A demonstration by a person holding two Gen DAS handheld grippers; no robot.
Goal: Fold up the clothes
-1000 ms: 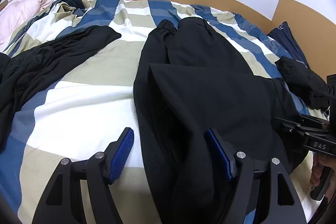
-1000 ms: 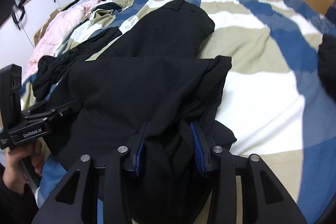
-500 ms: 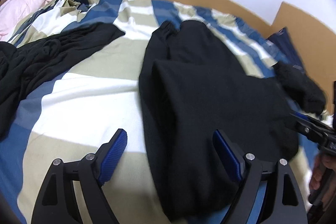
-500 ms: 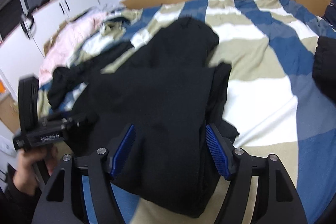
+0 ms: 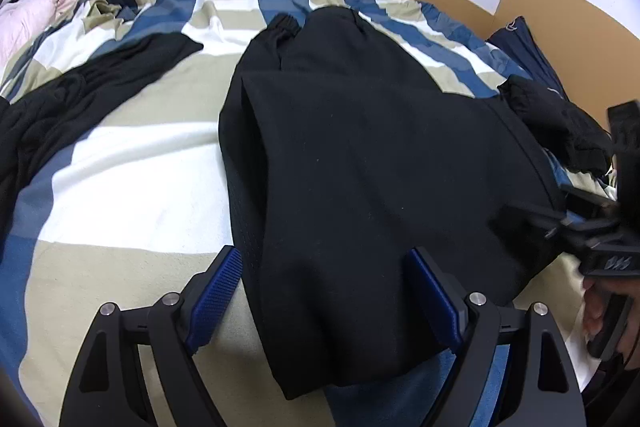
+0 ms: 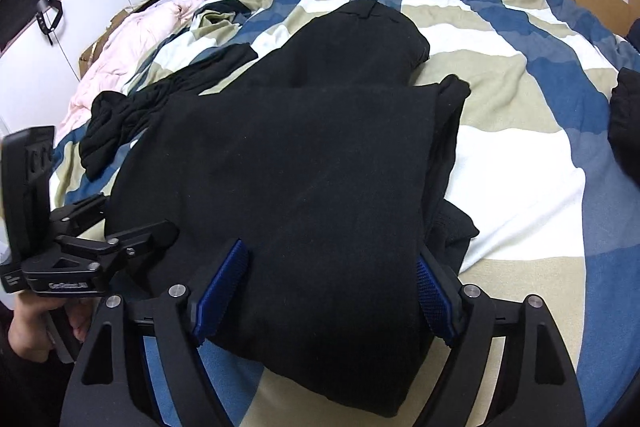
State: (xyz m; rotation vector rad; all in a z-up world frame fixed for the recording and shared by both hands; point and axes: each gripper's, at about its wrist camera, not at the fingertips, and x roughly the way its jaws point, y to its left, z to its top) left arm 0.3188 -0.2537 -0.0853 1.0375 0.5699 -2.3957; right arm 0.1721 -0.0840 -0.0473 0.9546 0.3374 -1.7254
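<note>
Black fabric: a folded black garment point(image 5: 360, 167) lies flat on the bed, near its front edge, the elastic cuff end pointing toward the headboard.
Left wrist view, left gripper point(image 5: 326, 303): jaws wide apart, blue ribbed pads either side of the garment's near end, not pressing it; it holds nothing.
Left wrist view, bedding: striped duvet point(image 5: 132, 179) in blue, white and beige carries everything.
Left wrist view, other clothes: crumpled black cloth point(image 5: 60, 107) toward the bed's left edge; a small dark heap point(image 5: 560, 123) and a navy item point(image 5: 528, 51) toward the right edge; a pink quilt point(image 5: 28, 15) at the far left corner.
Left wrist view, writing: the other tool at the right edge bears white lettering, too blurred to read.
Right wrist view, right gripper point(image 6: 326, 303): jaws opening, already wide, the garment's near fold point(image 6: 312, 187) lying between the pads, free of both.
Right wrist view, left tool: a hand point(image 6: 28, 327) grips its handle at the bed's front left; its white label is blurred, perhaps "GenRobot", not certain.
Right wrist view, room: white cupboard point(image 6: 80, 7) with black handles beyond the bed's left edge.
</note>
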